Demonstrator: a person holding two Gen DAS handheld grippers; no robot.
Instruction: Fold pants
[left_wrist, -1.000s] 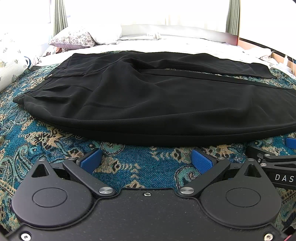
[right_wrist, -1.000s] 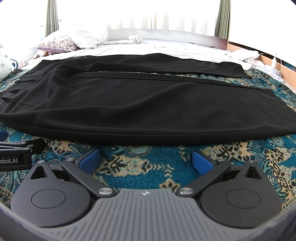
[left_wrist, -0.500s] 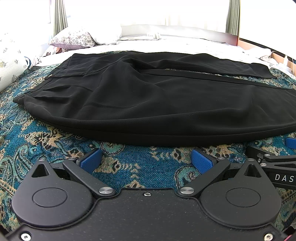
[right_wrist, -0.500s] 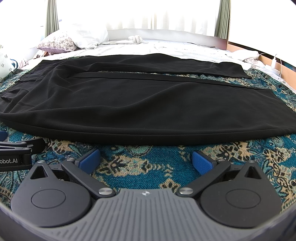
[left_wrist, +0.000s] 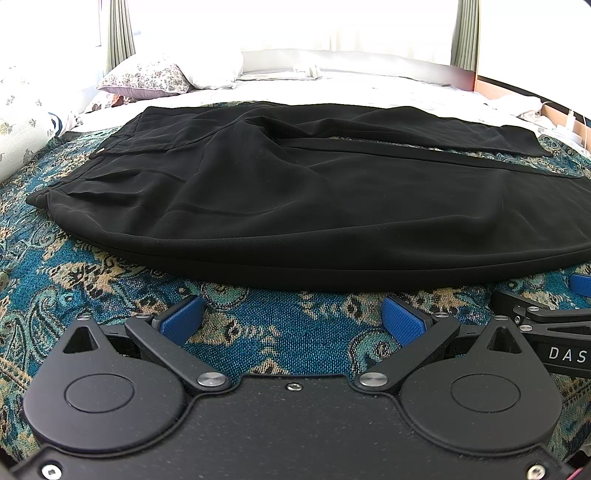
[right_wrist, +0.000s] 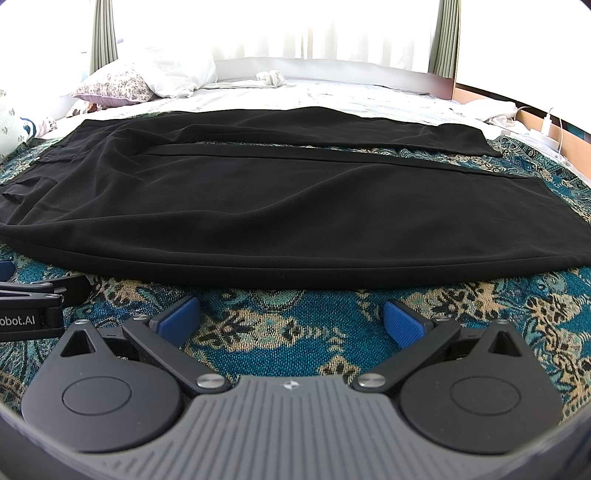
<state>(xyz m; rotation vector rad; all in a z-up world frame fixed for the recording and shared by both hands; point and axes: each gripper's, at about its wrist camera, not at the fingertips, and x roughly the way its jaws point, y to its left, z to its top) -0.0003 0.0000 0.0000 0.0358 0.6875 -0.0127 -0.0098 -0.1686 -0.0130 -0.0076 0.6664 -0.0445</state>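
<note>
Bed (right_wrist: 369, 96) with blue paisley woven cover (left_wrist: 258, 332). Black thin-fabric pants (left_wrist: 314, 206) lie flat across it, both legs spread, waistband left. Likely soft, light, slippery; take the near hem edge. Left hand-held gripper (left_wrist: 291, 319) and right hand-held gripper (right_wrist: 291, 317): jaws spread, empty, just short of cloth.

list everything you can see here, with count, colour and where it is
pants: one, black, spread flat on the blanket, waist to the left, legs running right
blanket: one, teal and tan paisley, covers the near part of the bed
sheet: one, white, far part of the bed
pillows: two, one floral, one white, far left corner
curtains: grey-green, either side of the bright window
cable: white, far right edge
left gripper: one, black with blue pads, open, near pants edge
right gripper: one, black with blue pads, open, beside the left one
</note>
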